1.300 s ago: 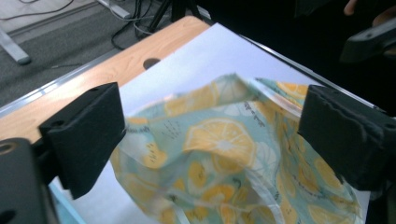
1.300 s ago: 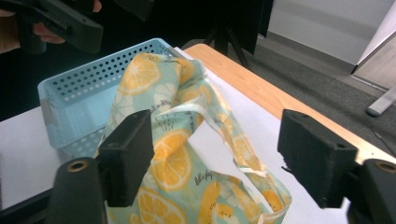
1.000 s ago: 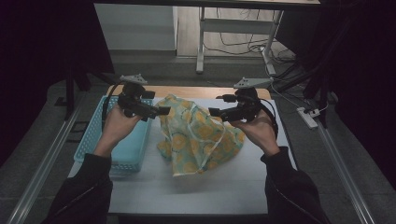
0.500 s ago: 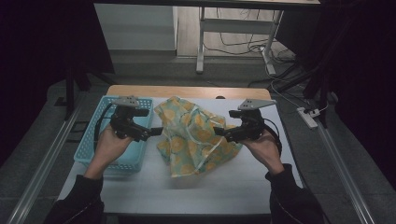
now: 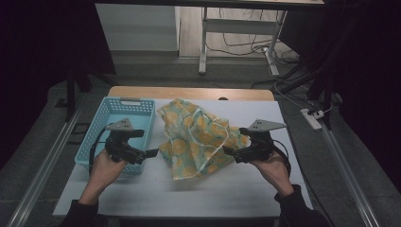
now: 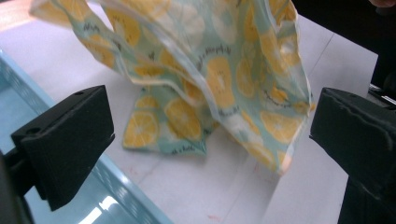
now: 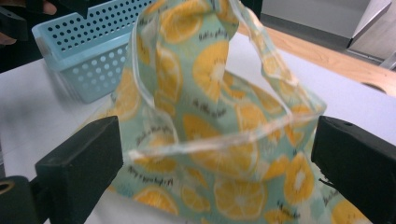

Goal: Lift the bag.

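On the bench (image 5: 236, 198) the lemon-print cloth (image 5: 198, 137) lies crumpled and unfolded (basket (image 5: 111, 111) empty), left gripper (image 5: 152, 152) and right gripper (image 5: 226, 151) flanking it, jaws apart, nothing grasped yet.

Crumpled orange-print cloth (image 5: 198, 137) beside basket (image 5: 120, 116)

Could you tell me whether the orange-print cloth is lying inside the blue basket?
No, the cloth sits crumpled on the white table, to the right of the basket.

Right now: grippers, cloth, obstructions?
Left gripper open, right gripper open, flanking cloth. Orange-print cloth crumpled on table, ungripped. Blue basket beside it; nothing in the way.
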The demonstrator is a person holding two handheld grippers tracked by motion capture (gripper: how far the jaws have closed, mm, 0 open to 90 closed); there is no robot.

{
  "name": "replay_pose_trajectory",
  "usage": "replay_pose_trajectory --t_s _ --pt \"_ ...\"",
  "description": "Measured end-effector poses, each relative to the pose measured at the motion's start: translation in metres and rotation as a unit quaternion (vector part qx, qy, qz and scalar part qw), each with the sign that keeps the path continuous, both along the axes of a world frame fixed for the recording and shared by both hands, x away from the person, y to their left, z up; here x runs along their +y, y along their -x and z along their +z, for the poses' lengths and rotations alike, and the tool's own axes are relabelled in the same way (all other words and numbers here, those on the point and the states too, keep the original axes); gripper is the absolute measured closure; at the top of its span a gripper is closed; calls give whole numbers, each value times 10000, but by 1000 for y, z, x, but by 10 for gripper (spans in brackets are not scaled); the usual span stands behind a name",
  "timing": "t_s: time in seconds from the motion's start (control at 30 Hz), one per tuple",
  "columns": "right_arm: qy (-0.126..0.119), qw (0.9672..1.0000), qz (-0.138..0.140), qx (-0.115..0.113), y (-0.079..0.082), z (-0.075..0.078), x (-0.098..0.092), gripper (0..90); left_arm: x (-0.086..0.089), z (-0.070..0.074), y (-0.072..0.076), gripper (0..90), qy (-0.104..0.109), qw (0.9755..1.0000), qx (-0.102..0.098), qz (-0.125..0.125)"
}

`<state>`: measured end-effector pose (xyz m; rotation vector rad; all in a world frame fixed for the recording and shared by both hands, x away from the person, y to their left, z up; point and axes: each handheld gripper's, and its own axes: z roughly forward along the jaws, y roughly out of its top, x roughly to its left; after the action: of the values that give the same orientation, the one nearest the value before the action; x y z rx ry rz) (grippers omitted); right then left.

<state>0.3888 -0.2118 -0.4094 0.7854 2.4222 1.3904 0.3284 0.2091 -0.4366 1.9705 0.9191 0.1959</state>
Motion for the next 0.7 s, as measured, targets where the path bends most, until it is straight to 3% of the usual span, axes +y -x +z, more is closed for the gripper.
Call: replay_pose_trajectory --t_s 0.33,0.53,0.6,0.7 --pt "-71 9994 -326 111 27 -30 -33 6 10 -32 37 0 -57 9998 93 184" --pt "57 9981 -601 157 48 -49 -57 2 16 -46 68 0 -73 9991 96 395" --pt "111 9974 -687 203 55 -56 -65 0 20 -51 80 1 -60 9984 -50 557" --pt "201 9961 -815 281 66 -65 -76 0 24 -55 96 1 -165 9974 2 696"
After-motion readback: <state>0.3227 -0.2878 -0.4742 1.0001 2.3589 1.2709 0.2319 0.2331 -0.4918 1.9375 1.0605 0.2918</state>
